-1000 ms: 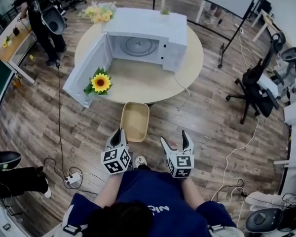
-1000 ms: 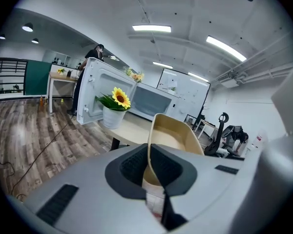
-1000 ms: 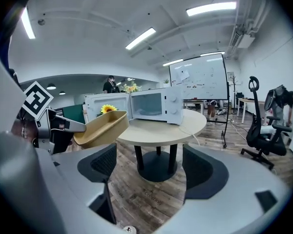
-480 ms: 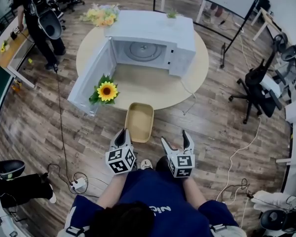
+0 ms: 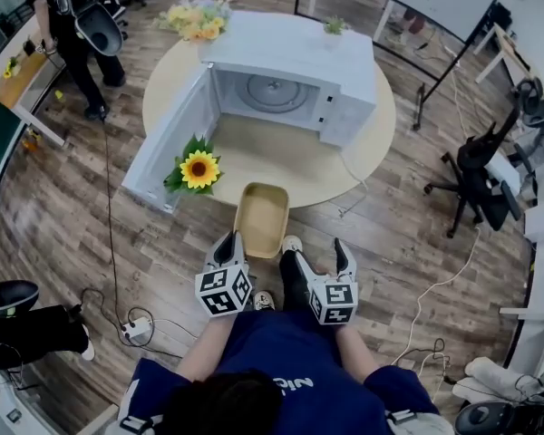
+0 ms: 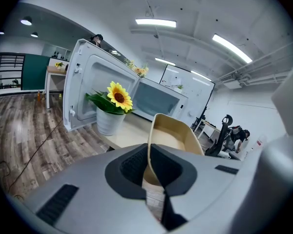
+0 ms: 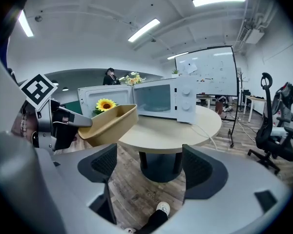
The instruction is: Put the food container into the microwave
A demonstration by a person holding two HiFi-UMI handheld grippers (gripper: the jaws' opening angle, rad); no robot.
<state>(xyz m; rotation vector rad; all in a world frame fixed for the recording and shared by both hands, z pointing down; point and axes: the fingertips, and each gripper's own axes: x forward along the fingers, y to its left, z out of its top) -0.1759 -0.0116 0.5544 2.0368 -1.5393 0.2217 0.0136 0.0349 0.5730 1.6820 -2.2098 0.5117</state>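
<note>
- Round table (image 5: pixel 254 157) on a wood floor (image 5: pixel 72 216), beyond both grippers' fingers.
- One microwave (image 5: pixel 295 57) (door open) and one sunflower pot (image 5: pixel 199 169) stand on it.
- Left gripper (image 5: pixel 228 243) clamps the single food container (image 5: pixel 261 217) by its near rim, and the far end reaches the table edge.
- Right gripper (image 5: pixel 320 253): fingers apart, empty.

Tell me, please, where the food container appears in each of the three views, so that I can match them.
Head view: the food container is low centre, just ahead of the left gripper, at the table's near edge.
Left gripper view: centre, its rim clamped between the jaws.
Right gripper view: left of centre, held from the far left.
Shared landmark: the sunflower, by the open microwave door in all three.
</note>
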